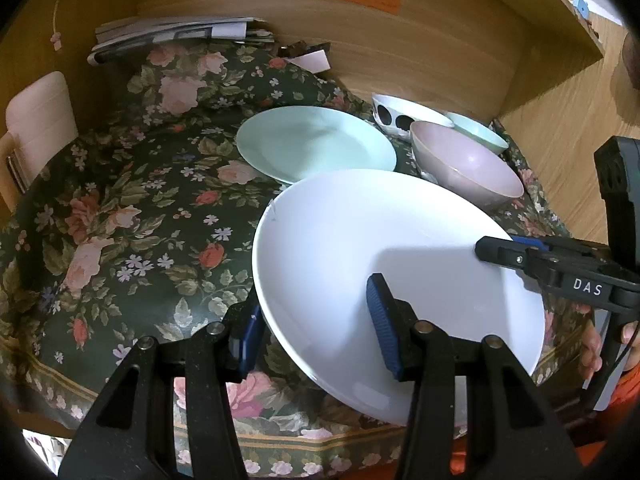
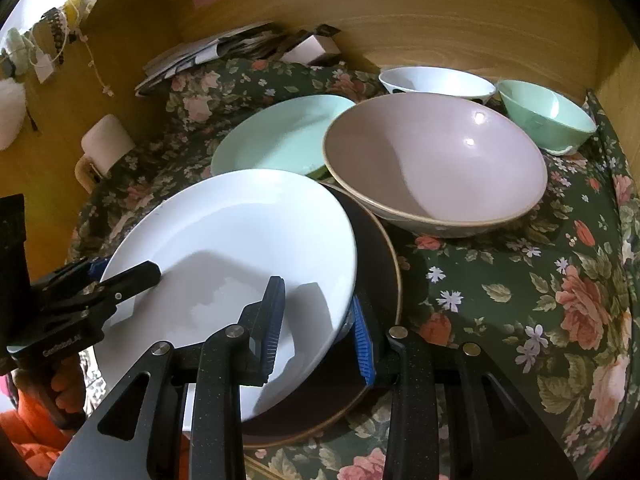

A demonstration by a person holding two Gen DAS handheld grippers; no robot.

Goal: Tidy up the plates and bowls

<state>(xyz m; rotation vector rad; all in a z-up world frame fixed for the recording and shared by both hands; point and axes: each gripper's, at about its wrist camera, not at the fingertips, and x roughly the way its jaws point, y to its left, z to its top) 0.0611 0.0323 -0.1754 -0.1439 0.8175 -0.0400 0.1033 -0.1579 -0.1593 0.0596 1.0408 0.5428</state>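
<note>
The white plate (image 1: 384,272) hangs tilted over the floral tablecloth (image 1: 120,216), its left edge dipping low, the right raised. The left gripper (image 1: 320,328) straddles its near rim, one blue pad above, one below — clamped on. The right gripper (image 2: 316,332) pinches the opposite rim the same way. Under it, in the right wrist view, sits a dark brown plate (image 2: 380,280). Just behind: a mint plate (image 1: 316,142), a pink bowl (image 2: 436,164), a spotted white bowl (image 1: 400,114) and a mint bowl (image 2: 544,120) against the wooden wall. "DAS" reads on the right gripper's arm (image 1: 587,286).
</note>
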